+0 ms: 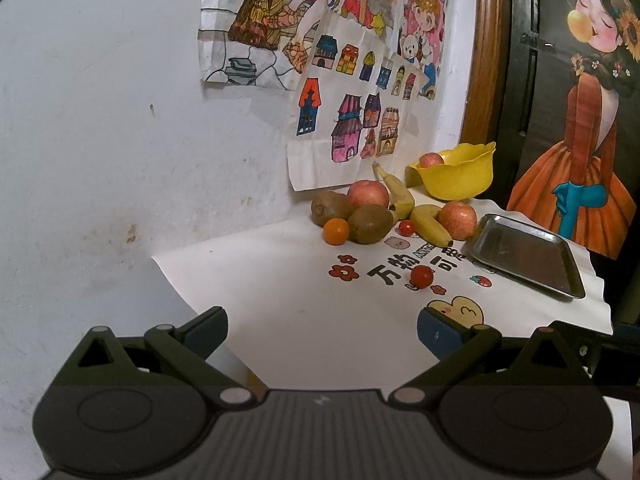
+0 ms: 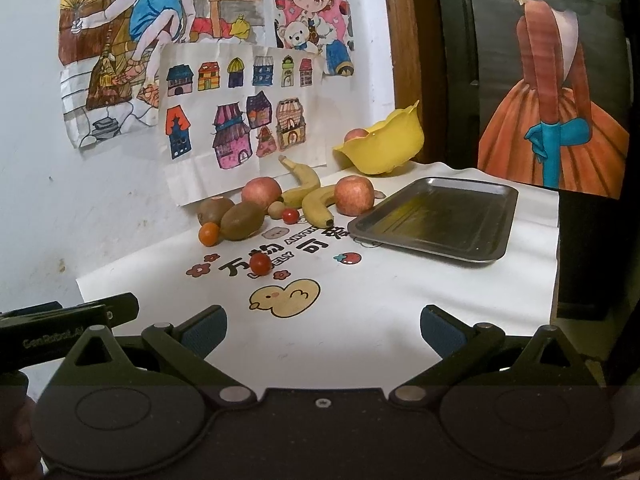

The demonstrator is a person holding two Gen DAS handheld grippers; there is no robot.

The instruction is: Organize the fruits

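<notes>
Both tools gape, empty; fruit pile (image 2: 280, 204) beside seemingly bare tray (image 2: 436, 220).

Scuffed pale wall (image 1: 100, 140), children's drawings (image 2: 236, 120) taped up, wooden frame (image 2: 404, 60), dim indoor light
</notes>
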